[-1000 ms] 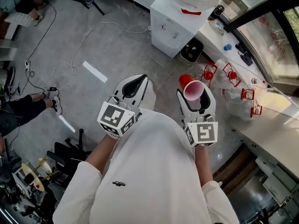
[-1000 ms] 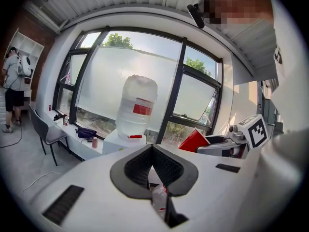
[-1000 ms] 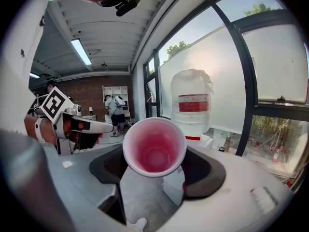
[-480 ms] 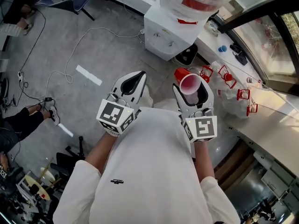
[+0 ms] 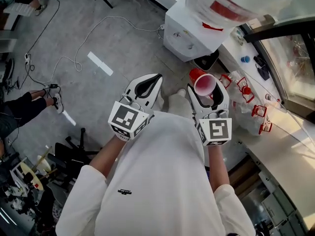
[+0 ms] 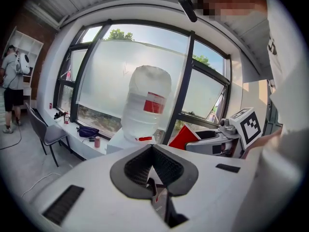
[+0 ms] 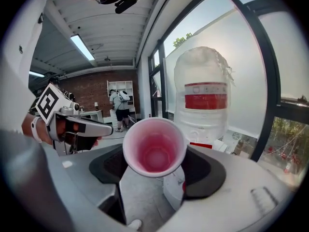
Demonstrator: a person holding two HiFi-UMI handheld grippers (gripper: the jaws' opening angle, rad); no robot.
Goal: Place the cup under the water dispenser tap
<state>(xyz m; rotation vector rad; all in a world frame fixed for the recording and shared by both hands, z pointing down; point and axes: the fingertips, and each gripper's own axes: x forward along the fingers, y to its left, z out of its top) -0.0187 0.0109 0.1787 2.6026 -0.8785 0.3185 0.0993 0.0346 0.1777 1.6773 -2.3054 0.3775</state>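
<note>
My right gripper [image 5: 206, 91] is shut on a red cup [image 5: 203, 84] with a white inside, held mouth-up and tilted toward me. In the right gripper view the cup [image 7: 154, 149] sits between the jaws, with the dispenser's big water bottle [image 7: 203, 95] behind it. The white water dispenser [image 5: 189, 31] stands ahead on the floor, its bottle [image 5: 236, 1] on top; its taps are not plain from here. My left gripper [image 5: 155, 77] is beside the right one, shut and empty [image 6: 152, 148], and points at the bottle [image 6: 147, 100].
A black bin [image 5: 206, 61] stands right of the dispenser. Plastic bags with red-handled items [image 5: 246, 90] lie along the counter [image 5: 290, 151] at the right. White cable [image 5: 93, 33] and a white strip [image 5: 100, 63] lie on the grey floor. A person's legs [image 5: 19, 112] and clutter [image 5: 29, 176] are at the left.
Both grippers have moved toward the dispenser, which now looms closer and higher in the head view. The cup stays in the right gripper.
</note>
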